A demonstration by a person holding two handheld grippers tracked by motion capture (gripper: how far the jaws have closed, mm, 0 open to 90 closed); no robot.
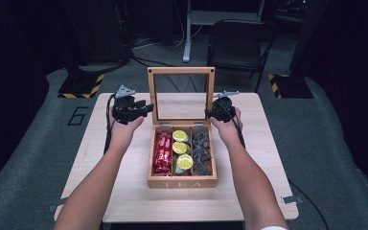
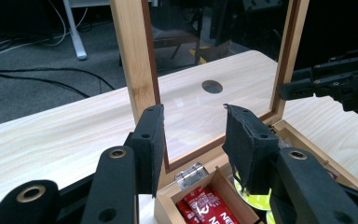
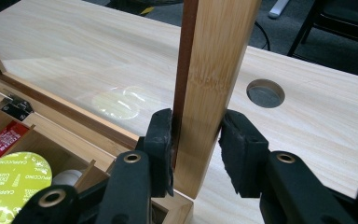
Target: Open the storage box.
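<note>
Bare forearms, white sleeve edge point(image 1: 274, 228), black left gripper point(image 1: 146, 109), black right gripper point(image 1: 209, 114), padded fingers point(image 2: 150, 140), brass rivets, grey plates, black cables.

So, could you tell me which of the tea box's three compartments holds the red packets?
The person's-left compartment; the middle has yellow-lidded capsules, the right dark packets.

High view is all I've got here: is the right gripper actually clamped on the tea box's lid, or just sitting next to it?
Observer: The right gripper view shows the right gripper with its jaws either side of the lid at its right upright. Both pads look pressed against the wood.
Operator: And the left one?
Observer: The left gripper is open with nothing between its jaws. The lid's left upright stands just beyond them.
Operator: What are the yellow rounds?
Observer: Their foil tops read CAPPUCCINO.
</note>
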